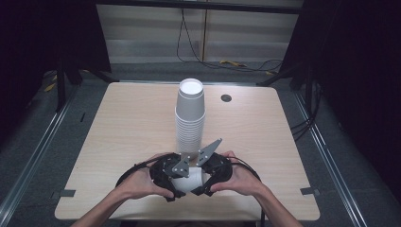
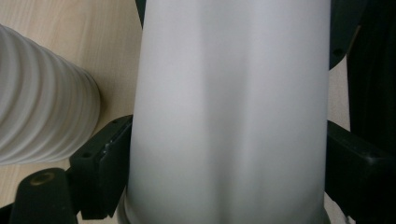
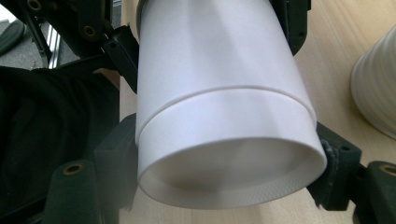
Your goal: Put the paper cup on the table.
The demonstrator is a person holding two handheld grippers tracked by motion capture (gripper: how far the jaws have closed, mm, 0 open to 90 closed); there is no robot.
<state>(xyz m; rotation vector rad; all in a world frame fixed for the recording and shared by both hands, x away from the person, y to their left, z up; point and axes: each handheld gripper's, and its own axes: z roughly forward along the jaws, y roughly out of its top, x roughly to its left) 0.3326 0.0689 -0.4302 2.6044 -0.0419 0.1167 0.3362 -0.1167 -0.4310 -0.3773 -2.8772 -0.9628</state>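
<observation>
Both grippers clamp one white paper cup [image 1: 188, 182] lying on its side at the near edge of the light wooden surface [image 1: 118, 127], just in front of a tall stack of white paper cups [image 1: 190, 118]. In the left gripper view, the left gripper [image 2: 229, 149] has its black fingers [image 2: 105, 163] spread to the cup's width and pressed against both sides of its wall. In the right gripper view, the right gripper [image 3: 229, 158] holds the same cup at the other end, its fingers [image 3: 116, 154] set against the band just behind the cup's open rim, which faces that camera. From the high view, the person's left hand [image 1: 137, 182] and right hand [image 1: 241, 177] bring the two tools together nose to nose, a grey three-cornered plate atop each. The stack stands upright just beyond the held cup, apart from it. A small dark round grommet [image 1: 226, 98] sits in the surface to the right of the stack's top.
</observation>
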